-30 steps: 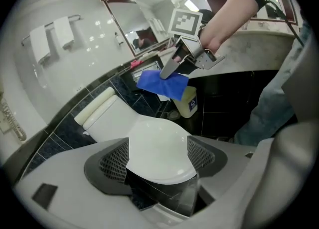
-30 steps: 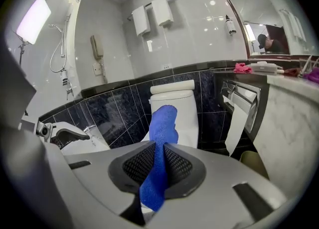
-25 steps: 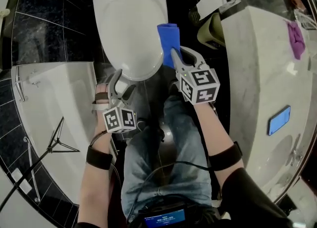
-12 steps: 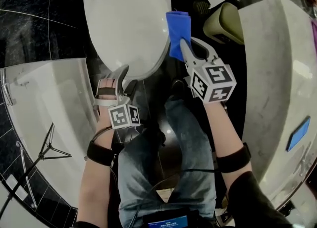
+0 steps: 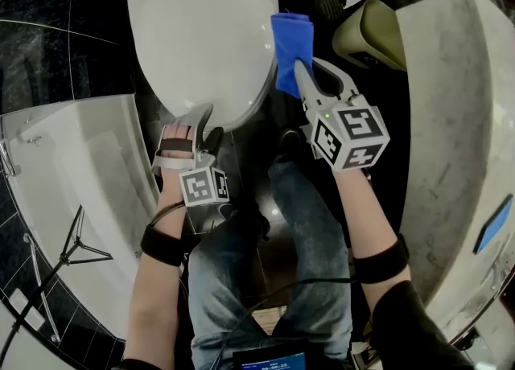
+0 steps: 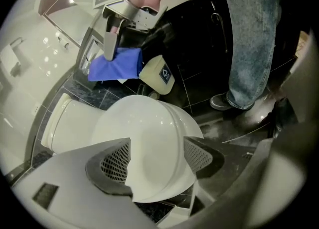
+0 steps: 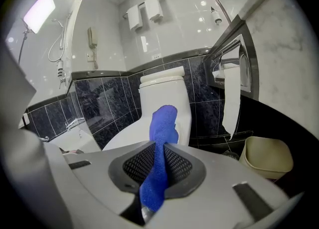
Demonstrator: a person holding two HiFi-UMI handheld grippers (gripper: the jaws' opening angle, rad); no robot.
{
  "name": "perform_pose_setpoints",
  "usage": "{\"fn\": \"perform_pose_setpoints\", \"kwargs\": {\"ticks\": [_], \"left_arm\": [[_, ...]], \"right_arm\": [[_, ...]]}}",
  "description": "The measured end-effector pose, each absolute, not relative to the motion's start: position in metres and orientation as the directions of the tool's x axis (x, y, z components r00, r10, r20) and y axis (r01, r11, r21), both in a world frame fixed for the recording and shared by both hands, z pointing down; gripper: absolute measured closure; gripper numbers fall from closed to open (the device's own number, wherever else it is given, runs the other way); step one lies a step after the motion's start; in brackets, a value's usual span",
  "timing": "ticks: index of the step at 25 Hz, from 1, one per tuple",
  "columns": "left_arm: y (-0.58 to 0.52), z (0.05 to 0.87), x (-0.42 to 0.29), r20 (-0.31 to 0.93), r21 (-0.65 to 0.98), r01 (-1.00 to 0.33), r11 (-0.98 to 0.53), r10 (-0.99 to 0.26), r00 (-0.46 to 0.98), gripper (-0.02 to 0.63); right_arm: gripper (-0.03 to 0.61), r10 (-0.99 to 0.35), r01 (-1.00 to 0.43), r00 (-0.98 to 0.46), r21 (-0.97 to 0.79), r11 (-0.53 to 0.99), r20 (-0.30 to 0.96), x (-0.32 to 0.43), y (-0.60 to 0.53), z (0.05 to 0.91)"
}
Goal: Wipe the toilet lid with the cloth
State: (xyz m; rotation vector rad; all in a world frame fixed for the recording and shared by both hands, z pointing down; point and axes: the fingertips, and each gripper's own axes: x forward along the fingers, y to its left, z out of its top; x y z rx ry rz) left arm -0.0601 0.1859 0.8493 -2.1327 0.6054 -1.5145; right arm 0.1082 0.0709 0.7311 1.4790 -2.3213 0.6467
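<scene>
Right gripper (image 5: 308,68) is clamped on the cloth (image 5: 290,45), a bright blue, nubbly strip pinched at its middle between the mesh pads. Its free end stands up past the fingertips. The cloth hangs just beside the right edge of the lid (image 5: 201,30), not lying on it. The lid is down, white, glossy and oval, with light spots on its curved top. Left gripper (image 5: 189,123) has its jaws apart at the lid's front edge. The rim shows between them and neither pad presses on it.
</scene>
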Motion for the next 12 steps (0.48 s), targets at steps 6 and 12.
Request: {"fn": "perform_pose_setpoints", "kwargs": {"ticks": [6,12], "left_arm": [[0.1924,0.8515,-0.06,0.766,-0.569,-0.065,-0.82,-0.558,0.32,0.339],[0.1952,0.8539,-0.0603,0.782,-0.535,-0.074,-0.842,-0.526,0.333,0.394]], "right_arm": [[0.503,-0.768,-0.912,-0.41,-0.204,0.357,0.491,0.1076,0.0697,0.7368],[0.503,-0.766,-0.911,-0.413,-0.205,0.359,0.493,0.1065,0.0653,0.7407]]}}
